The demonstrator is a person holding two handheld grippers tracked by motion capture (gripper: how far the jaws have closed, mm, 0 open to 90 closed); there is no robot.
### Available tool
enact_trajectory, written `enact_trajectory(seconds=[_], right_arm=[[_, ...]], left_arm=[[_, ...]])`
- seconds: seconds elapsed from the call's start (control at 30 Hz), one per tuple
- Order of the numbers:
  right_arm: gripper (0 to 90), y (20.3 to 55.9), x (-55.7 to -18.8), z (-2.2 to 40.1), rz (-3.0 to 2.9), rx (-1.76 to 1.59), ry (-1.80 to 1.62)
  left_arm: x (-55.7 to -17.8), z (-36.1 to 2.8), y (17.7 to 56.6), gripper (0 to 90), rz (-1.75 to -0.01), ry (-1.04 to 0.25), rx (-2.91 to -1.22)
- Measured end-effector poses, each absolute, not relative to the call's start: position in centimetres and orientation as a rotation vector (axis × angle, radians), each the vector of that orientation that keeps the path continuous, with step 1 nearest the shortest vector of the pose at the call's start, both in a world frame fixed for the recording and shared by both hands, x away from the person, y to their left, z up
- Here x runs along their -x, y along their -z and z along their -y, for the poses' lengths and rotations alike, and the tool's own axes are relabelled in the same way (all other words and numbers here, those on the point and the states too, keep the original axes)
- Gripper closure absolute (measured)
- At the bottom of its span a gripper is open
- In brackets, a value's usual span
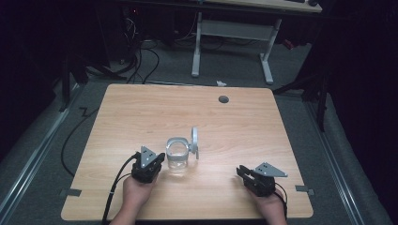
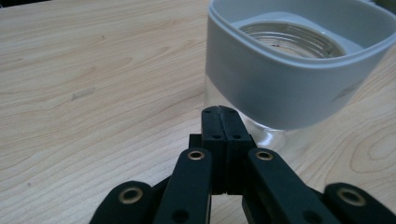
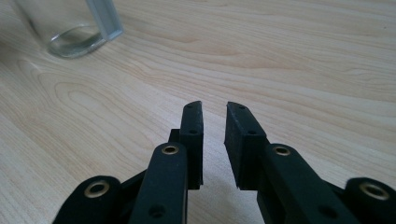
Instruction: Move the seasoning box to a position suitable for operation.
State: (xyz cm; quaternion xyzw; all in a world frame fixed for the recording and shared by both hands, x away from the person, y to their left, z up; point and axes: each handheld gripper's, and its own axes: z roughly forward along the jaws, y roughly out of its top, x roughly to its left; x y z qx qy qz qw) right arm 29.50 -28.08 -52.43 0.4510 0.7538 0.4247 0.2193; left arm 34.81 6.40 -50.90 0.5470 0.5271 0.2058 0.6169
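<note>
Working at the near edge of the wooden surface (image 1: 141, 108), two hands each hold a hand-held gripper. Left hand-held gripper (image 1: 151, 165) sits just left of the glass jar (image 1: 178, 157), jaws pressed fully together with nothing between them, tips near the jar's base in the left gripper view but contact unclear. Right hand-held gripper (image 1: 242, 173) rests well apart at near right, jaws a narrow gap apart, empty, pointing left toward the jar.

Jar stands upright near the middle of the surface, slightly left, clear glass with a grey squarish collar (image 2: 299, 79) round the mouth. Grey hinged lid (image 1: 194, 142) stands flipped up on the jar's right side, so the mouth is open.

Step looks like handling the jar or its lid. To do it well, I'd judge: left jaws must spread before any grip, since they're closed now; steady the glass body low with one side and work the lid with the other; glass is slick and light, so approach slow and square, avoid nudging it sideways.

Surface is light wood grain, bare apart from the jar, with a round cable hole (image 1: 223, 99) at far right. Beyond: dark room, grey carpet, cables on the floor (image 1: 141, 61), white desk legs (image 1: 197, 47) at far centre.
</note>
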Motion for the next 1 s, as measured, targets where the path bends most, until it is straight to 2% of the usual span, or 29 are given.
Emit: enact_trajectory(seconds=[0.43,1.0], right_arm=[[76.6,52.6,-29.5,28.1,-2.092,-1.263,-1.185],[76.3,52.7,-29.4,28.2,-2.085,-1.258,-1.191]], left_arm=[[-33.5,-5.6,50.8,90.0,-1.191,-0.448,-1.272],[-31.7,-0.9,51.0,89.6,-1.098,-0.337,-1.342]])
